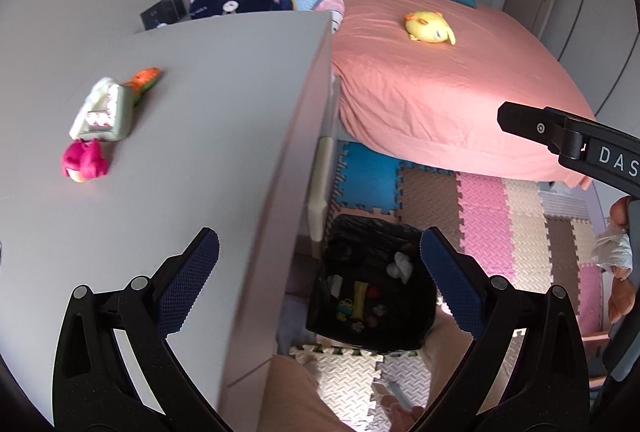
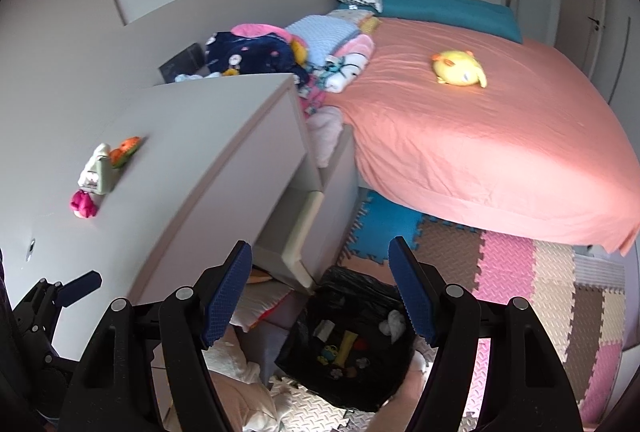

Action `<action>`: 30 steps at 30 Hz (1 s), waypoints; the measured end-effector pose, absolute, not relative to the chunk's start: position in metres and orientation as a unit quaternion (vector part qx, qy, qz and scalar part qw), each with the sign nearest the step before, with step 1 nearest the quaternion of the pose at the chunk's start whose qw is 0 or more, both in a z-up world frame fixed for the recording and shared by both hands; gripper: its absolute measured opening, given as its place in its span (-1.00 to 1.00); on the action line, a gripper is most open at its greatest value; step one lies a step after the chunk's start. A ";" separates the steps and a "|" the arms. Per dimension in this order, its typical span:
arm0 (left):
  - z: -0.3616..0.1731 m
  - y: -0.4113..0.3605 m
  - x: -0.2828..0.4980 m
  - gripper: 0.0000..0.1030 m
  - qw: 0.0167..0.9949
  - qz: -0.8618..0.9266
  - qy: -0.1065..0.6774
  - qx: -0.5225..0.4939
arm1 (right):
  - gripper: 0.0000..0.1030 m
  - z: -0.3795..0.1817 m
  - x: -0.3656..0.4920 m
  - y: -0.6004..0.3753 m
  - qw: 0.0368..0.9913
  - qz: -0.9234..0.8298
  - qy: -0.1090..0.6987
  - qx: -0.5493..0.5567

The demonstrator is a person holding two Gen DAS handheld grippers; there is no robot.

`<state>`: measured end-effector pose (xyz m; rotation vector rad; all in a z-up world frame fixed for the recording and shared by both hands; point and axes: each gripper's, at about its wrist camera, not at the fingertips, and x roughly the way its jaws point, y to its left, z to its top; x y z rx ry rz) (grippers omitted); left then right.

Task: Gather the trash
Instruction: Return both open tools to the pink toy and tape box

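Both grippers, L (image 1: 320,282) & R (image 2: 320,290), released & empty above bin (image 2: 352,344) w/ black liner; next swing L to desk (image 1: 180,152) near wrapper (image 1: 105,112), approach flat.

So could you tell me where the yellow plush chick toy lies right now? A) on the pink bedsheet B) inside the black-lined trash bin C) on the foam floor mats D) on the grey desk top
A: the yellow plush chick toy rests on the pink bedsheet, well apart from the black-lined trash bin on the floor.
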<state>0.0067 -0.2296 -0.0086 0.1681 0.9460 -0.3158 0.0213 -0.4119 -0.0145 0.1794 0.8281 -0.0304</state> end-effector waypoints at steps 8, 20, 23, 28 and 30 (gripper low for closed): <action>-0.006 -0.191 0.016 0.89 0.882 -0.114 0.453 0.065 | 0.39 -0.014 0.040 -0.377 0.911 0.022 0.403 0.080; -0.004 -0.132 0.031 0.89 0.893 -0.060 0.443 0.049 | 0.39 -0.015 0.069 -0.325 0.908 0.068 0.407 0.070; -0.005 -0.117 0.038 0.89 0.895 -0.050 0.440 0.054 | 0.39 -0.016 0.075 -0.314 0.906 0.082 0.409 0.069; -0.010 -0.089 0.052 0.89 0.894 -0.027 0.446 0.041 | 0.39 -0.019 0.088 -0.297 0.903 0.092 0.415 0.059; -0.011 -0.080 0.059 0.89 0.893 -0.021 0.449 0.033 | 0.39 -0.021 0.093 -0.291 0.901 0.096 0.418 0.056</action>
